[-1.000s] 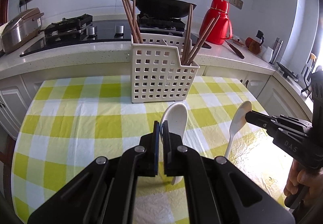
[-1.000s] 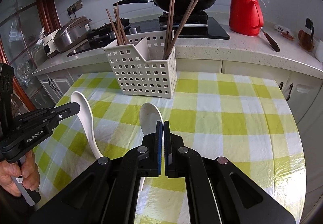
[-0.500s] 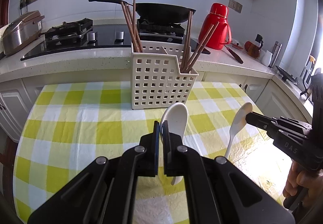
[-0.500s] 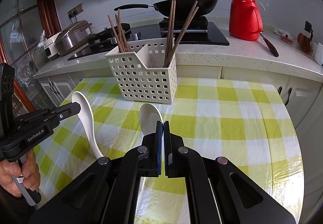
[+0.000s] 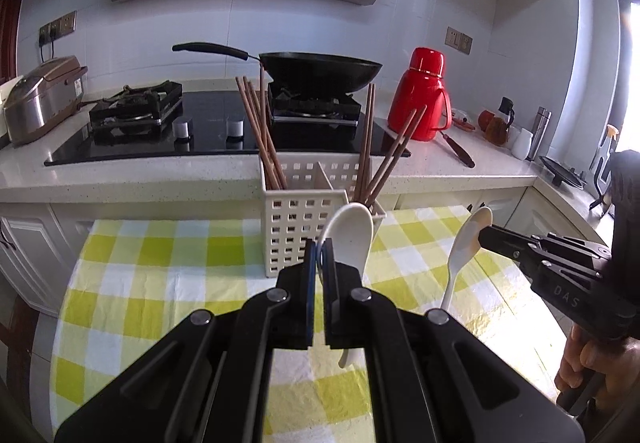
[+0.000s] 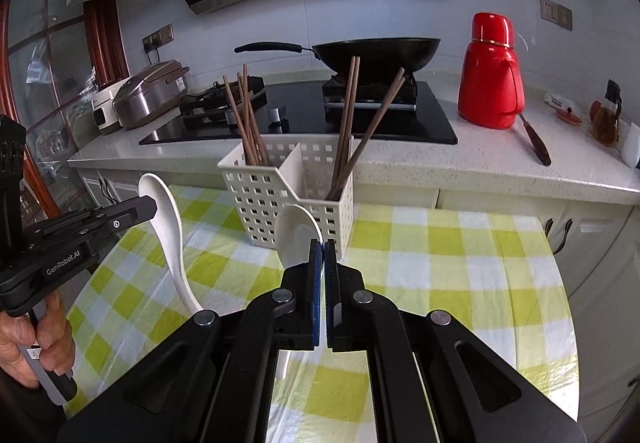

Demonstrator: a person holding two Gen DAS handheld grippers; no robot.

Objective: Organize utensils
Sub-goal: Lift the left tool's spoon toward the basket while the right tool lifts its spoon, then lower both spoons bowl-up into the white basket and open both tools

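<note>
White spoons, one clamped in each claw (image 5: 320,249) (image 6: 323,249), handles hanging down, w/ basket (image 5: 298,227) straight ahead, left claw nearer.

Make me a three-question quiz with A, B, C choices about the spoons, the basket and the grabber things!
1. Where do the chopsticks stand?
A. in the white basket
B. flat on the tablecloth
C. in the black wok

2. How many white spoons are held up?
A. one
B. two
C. four

3. How is the left gripper?
A. wide open, empty
B. shut on a chopstick
C. shut on a spoon

Answers:
1 A, the sticks rise from both basket compartments.
2 B, the left spoon and the right spoon, one per gripper, with the right gripper clamping the second.
3 C, its fingers pinch the spoon, bowl upward.
</note>
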